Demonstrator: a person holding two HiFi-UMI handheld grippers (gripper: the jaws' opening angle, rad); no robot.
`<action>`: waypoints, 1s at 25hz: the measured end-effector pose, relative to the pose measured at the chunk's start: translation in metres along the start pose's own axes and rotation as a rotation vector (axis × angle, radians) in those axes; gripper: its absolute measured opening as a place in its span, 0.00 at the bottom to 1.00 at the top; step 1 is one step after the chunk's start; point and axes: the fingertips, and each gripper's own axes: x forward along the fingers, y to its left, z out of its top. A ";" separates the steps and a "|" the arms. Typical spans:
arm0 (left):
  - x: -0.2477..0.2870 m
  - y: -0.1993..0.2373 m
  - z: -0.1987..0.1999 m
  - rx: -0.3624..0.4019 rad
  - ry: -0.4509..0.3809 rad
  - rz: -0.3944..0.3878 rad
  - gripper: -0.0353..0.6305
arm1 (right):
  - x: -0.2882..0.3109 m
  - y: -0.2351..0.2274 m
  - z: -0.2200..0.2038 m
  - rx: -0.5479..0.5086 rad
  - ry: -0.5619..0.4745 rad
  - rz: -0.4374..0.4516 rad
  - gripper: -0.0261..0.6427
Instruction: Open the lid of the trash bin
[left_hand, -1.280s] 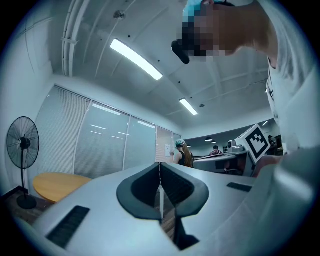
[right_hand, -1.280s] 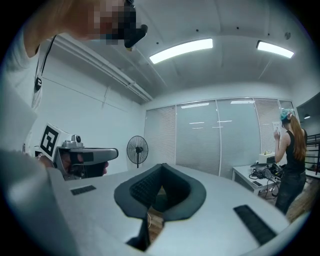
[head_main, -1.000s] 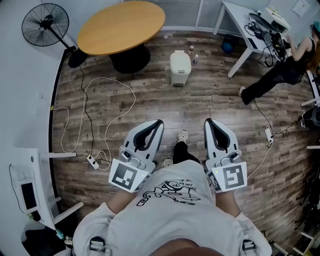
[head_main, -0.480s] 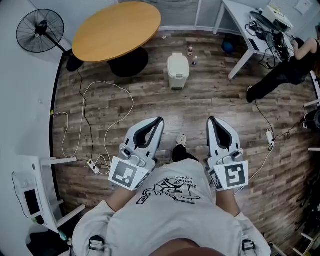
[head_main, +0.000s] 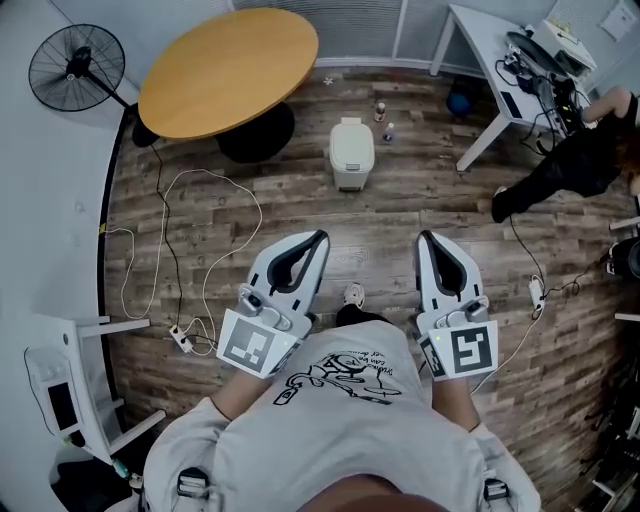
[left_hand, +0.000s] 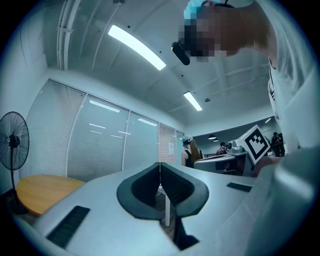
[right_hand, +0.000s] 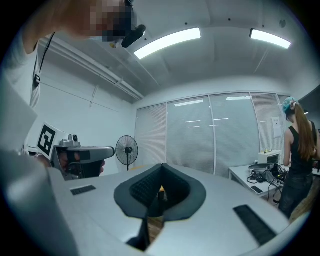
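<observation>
The trash bin (head_main: 352, 152) is a small cream bin with its lid down, standing on the wood floor beyond my grippers in the head view. It does not show in either gripper view. My left gripper (head_main: 320, 238) and right gripper (head_main: 424, 237) are held side by side in front of my chest, well short of the bin and pointing towards it. The jaws of the left gripper (left_hand: 160, 165) meet in a thin seam with nothing between them. The right gripper (right_hand: 161, 167) is shut and empty too.
A round wooden table (head_main: 230, 70) and a standing fan (head_main: 76, 67) are at the far left. Cables (head_main: 215, 230) and a power strip (head_main: 182, 338) lie on the floor to the left. Two small bottles (head_main: 381, 105) stand behind the bin. A white desk (head_main: 500, 60) and a person (head_main: 570, 165) are at the right.
The bin has come a little nearer and lower in the head view as I step forward. Both grippers keep their pose and stay shut. The person at the right has shifted.
</observation>
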 end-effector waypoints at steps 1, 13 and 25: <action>0.008 0.002 -0.001 0.002 0.006 0.004 0.08 | 0.004 -0.007 0.001 0.000 0.000 0.001 0.05; 0.085 0.005 -0.016 0.005 0.025 -0.007 0.08 | 0.034 -0.078 -0.004 0.016 -0.004 -0.003 0.05; 0.121 0.027 -0.029 0.002 0.056 -0.032 0.08 | 0.063 -0.101 -0.014 0.026 0.016 -0.015 0.05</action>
